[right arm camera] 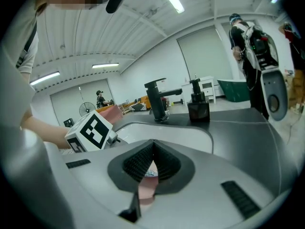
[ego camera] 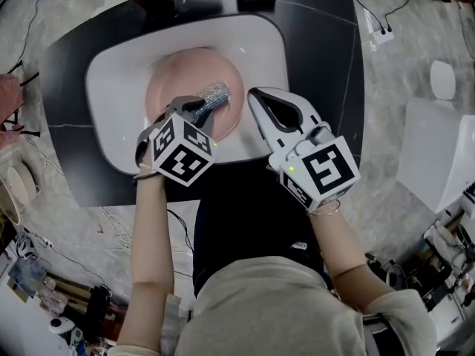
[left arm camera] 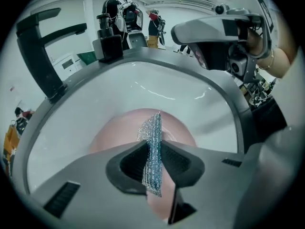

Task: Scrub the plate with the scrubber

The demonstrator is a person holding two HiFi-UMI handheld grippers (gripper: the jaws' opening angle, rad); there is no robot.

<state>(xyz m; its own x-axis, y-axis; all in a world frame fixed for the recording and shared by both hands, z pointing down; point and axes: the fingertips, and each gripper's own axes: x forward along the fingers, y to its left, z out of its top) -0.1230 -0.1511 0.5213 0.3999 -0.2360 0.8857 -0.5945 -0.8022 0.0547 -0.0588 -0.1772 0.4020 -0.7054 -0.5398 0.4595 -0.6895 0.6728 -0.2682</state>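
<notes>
A round pink plate [ego camera: 182, 80] lies flat in the white sink [ego camera: 111, 58]. My left gripper [ego camera: 199, 110] is shut on a silvery mesh scrubber [ego camera: 215, 93], which hangs over the plate's right half. In the left gripper view the scrubber [left arm camera: 152, 128] stands edge-on between the pads [left arm camera: 178, 161], above the plate [left arm camera: 119, 130]. My right gripper [ego camera: 256, 95] sits by the plate's right rim, above the basin, with its jaws together. In the right gripper view only a strip of the plate [right arm camera: 147, 187] shows through the gap under the jaws [right arm camera: 152, 149].
A black faucet [right arm camera: 157, 99] and a black dispenser [right arm camera: 198, 106] stand on the dark counter [ego camera: 326, 65] behind the sink. The person's torso is close to the counter's front edge. Cables and clutter lie on the floor to the left.
</notes>
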